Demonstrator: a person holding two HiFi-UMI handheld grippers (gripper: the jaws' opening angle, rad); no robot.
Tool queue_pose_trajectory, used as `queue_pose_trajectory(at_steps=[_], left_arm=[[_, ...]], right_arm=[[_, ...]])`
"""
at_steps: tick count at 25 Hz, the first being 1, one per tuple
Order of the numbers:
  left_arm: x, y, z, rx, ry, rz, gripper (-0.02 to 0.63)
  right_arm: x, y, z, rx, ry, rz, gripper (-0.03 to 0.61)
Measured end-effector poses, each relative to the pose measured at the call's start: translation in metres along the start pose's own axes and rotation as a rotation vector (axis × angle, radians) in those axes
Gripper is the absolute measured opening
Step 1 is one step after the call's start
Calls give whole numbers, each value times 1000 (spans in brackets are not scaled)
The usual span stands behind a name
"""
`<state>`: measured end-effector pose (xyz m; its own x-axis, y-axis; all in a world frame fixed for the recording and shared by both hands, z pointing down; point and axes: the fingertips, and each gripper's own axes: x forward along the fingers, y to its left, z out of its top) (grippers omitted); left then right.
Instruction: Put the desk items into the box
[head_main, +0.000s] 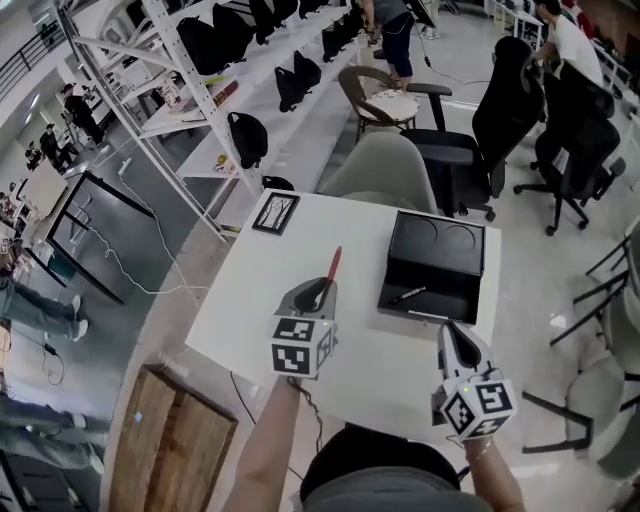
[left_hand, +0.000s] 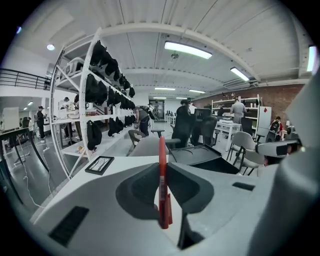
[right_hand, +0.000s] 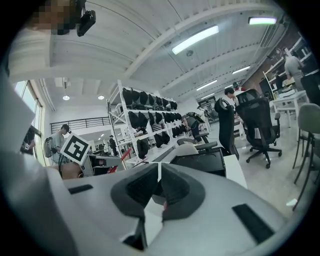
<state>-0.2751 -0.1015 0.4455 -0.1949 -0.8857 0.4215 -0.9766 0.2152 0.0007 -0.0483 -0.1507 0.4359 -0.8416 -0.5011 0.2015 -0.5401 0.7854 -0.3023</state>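
My left gripper had its jaws gripping the red pen over the surface; the right gripper had its jaws closed, empty.

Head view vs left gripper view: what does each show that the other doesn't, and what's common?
Head view only: a slim black pen lying inside the open black box, the right gripper, and a wooden cabinet on the floor.

Left gripper view only: a close look at the fingers of the left gripper pressed on the red plastic pen, plus long ceiling lights.

Both: the red pen, the left gripper, the black box, a flat black frame and the white table.
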Motion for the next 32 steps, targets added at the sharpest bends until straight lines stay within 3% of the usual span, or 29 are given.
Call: queue_pose_trajectory(at_steps=[10,19,32], left_arm=[[23,-36,45,96,-78,-129,51],[46,-82,63,153,-104,-285,51],[80,-147,57,266,-70,-481,51]], right_arm=[[-21,-19,4,16,-30,-134,23],[-45,-31,6,42,-67,-265,23],[-72,-46,2,71,-101,-421,23]])
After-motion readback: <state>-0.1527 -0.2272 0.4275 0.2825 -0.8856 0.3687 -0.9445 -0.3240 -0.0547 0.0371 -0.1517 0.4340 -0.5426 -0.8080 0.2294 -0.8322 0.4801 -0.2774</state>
